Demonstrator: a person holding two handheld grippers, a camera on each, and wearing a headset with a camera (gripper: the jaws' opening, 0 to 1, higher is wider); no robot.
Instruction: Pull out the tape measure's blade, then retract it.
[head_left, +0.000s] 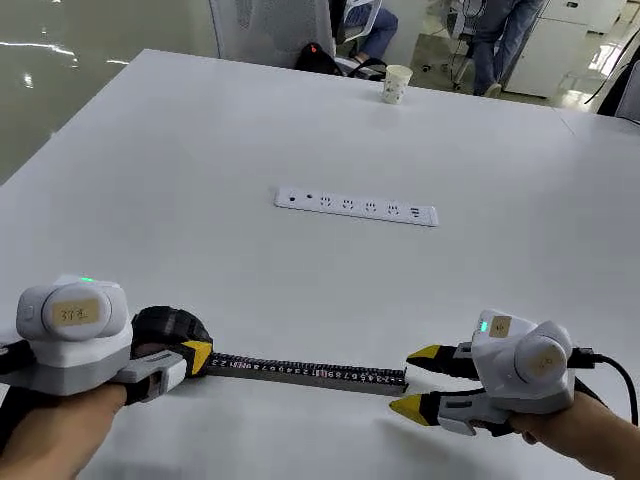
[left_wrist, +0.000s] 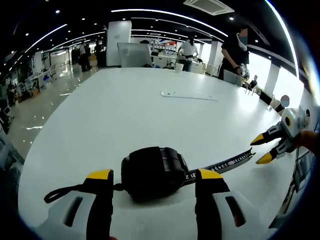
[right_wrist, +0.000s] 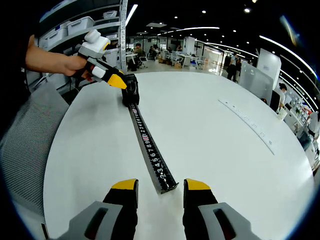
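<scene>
A black tape measure (head_left: 168, 326) lies on the white table (head_left: 200, 170) near its front left edge. Its dark blade (head_left: 300, 371) is drawn out flat to the right. My left gripper (head_left: 186, 352) stands open with the case (left_wrist: 152, 172) just ahead between its yellow-tipped fingers, small gaps on both sides. My right gripper (head_left: 417, 380) is open at the blade's free end, which lies just ahead of its fingertips (right_wrist: 125, 186). The blade (right_wrist: 150, 145) runs away to the case (right_wrist: 131, 86). The right gripper (left_wrist: 265, 148) appears at the blade's (left_wrist: 225, 163) end.
A white power strip (head_left: 356, 207) lies mid-table, beyond the blade. A paper cup (head_left: 397, 83) stands near the far edge. People and chairs are past the table's far end. A wrist strap (left_wrist: 62, 192) trails from the case.
</scene>
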